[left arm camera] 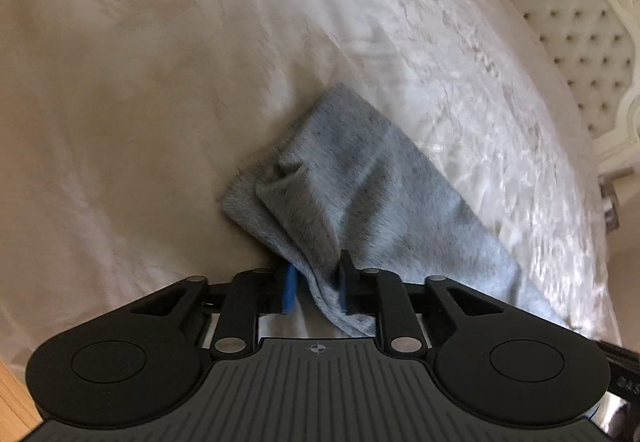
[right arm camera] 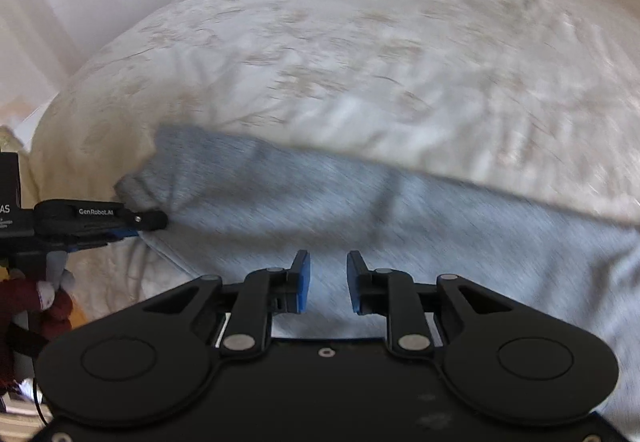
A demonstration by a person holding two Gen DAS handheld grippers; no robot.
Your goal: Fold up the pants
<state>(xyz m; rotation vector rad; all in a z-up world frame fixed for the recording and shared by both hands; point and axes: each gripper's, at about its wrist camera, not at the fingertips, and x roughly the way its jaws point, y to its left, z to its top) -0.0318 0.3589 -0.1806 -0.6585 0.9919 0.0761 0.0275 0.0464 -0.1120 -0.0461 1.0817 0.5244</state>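
Pants on cream bedspread

Pants: showing as soft grey knit cloth, matt and faintly fuzzy, creasing where pinched. Bed cover: looking like cream woven cloth with a raised pattern, catching a satin sheen in the light. Headboard: appearing as buttoned, tufted upholstery, pale and matt, sitting in a glossy carved frame. Left hand-held gripper: looking like matt black plastic, ribbed on the body, with small shiny metal pins and smooth blue pads. Right hand-held gripper: showing the same matt black plastic, metal pins and blue pads. Floor: appearing as smooth light wood.
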